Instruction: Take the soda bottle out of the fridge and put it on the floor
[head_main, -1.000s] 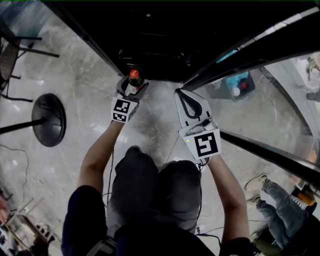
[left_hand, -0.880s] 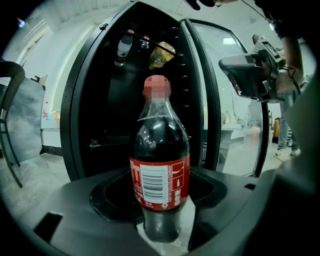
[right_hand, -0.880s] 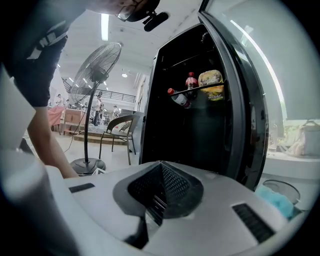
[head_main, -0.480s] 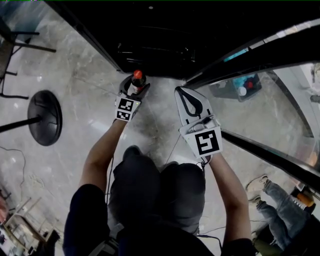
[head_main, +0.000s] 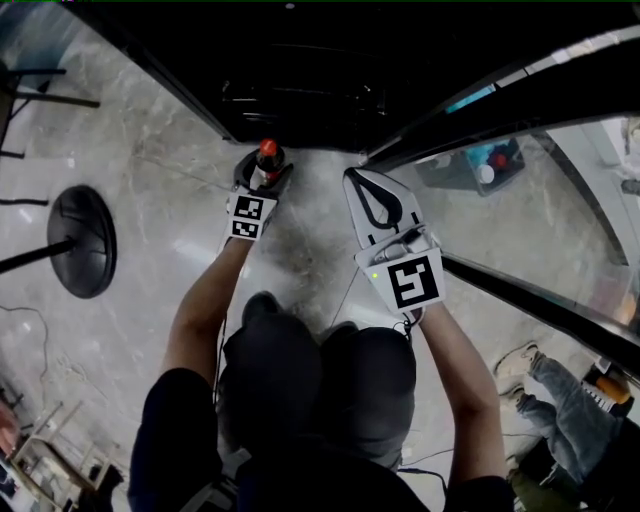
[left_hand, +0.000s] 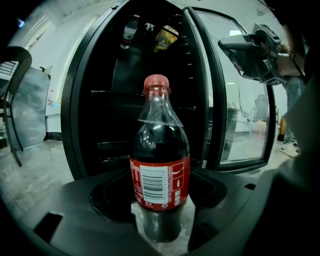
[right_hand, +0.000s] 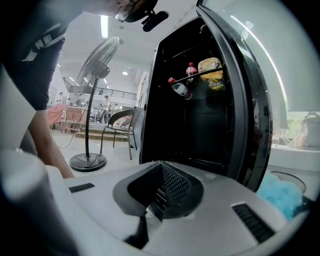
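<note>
A soda bottle (head_main: 268, 152) with a red cap, red label and dark drink stands upright in front of the open black fridge (head_main: 300, 90). My left gripper (head_main: 264, 176) is shut on it low on its body, above the marble floor. In the left gripper view the soda bottle (left_hand: 160, 165) fills the middle between the dark jaws of the left gripper (left_hand: 160, 210), with the fridge (left_hand: 100, 100) behind it. My right gripper (head_main: 353, 180) hangs shut and empty to the right, near the glass door (head_main: 520, 200). In its own view the right gripper (right_hand: 159, 172) points at the fridge (right_hand: 190, 130).
A fan's round base (head_main: 82, 240) stands on the floor at left, with a chair (right_hand: 120, 125) beyond it. The upper fridge shelf holds bottles (right_hand: 180, 89) and a snack bag (right_hand: 212, 72). A person's legs (head_main: 560, 390) are at right. A blue tub (head_main: 480, 165) shows through the glass.
The bottle stays in my left gripper, which has barely moved in front of the fridge. The right gripper holds its place. The view has shifted slightly.
</note>
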